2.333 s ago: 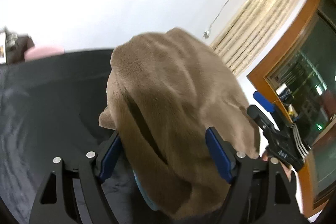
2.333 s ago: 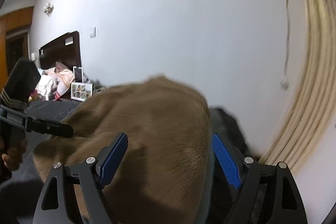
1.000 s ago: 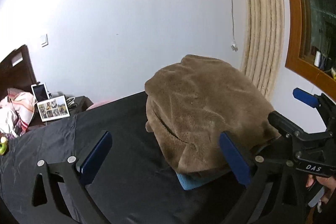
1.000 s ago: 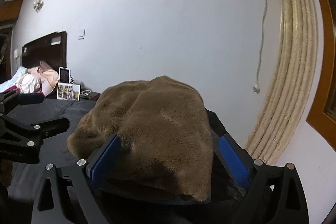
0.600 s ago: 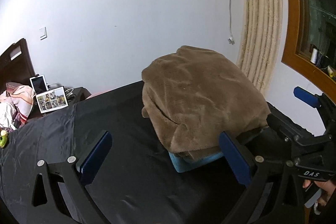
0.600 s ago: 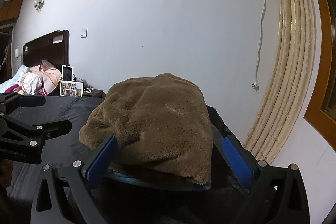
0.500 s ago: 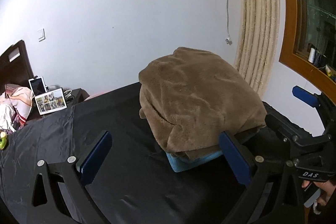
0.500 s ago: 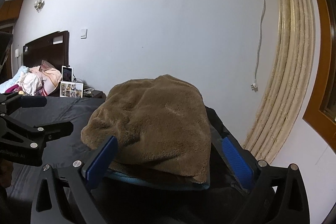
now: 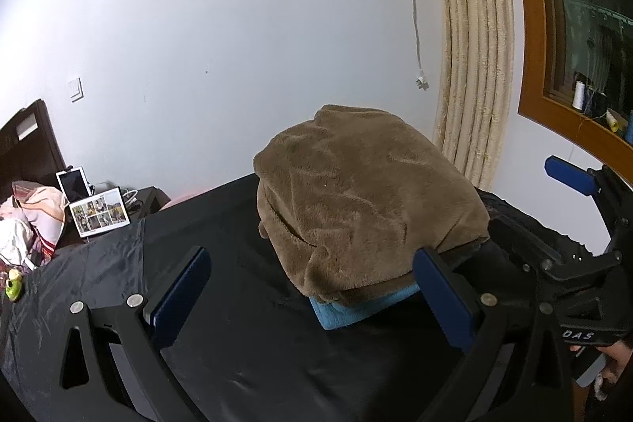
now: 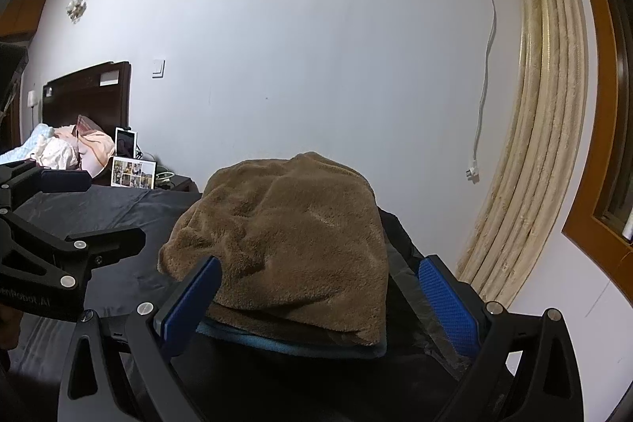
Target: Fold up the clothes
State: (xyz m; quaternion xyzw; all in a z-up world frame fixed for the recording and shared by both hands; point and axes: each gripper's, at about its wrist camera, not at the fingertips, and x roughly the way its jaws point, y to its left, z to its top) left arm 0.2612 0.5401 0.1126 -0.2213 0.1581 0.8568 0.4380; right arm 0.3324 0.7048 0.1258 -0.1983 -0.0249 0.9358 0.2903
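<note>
- The brown fleece garment (image 9: pixel 364 208) lies folded in a mound on top of a blue folded item (image 9: pixel 356 309), of which only the near edge shows beneath it.
- Both rest on a tabletop (image 9: pixel 245 343) covered in black cloth, toward its far right corner, near the white wall (image 9: pixel 237 26) and the cream curtain (image 9: pixel 470 66).
- The left tongs (image 9: pixel 312 297) stand wide, blue pads apart, nothing between them; they sit just short of the pile's near-left side, not touching it.
- The right tongs (image 10: pixel 320 297) are likewise spread wide and empty, framing the near edge of the pile from the right side; contact with the fleece cannot be told.
- In the left wrist view, the right tool's black frame appears at the right edge, with part of a hand (image 9: pixel 619 360) gripping it.
- In the background at left: a dark headboard (image 10: pixel 91 89), heaped bedding (image 10: pixel 67 149), and a photo frame (image 9: pixel 99 211) on a low stand.
</note>
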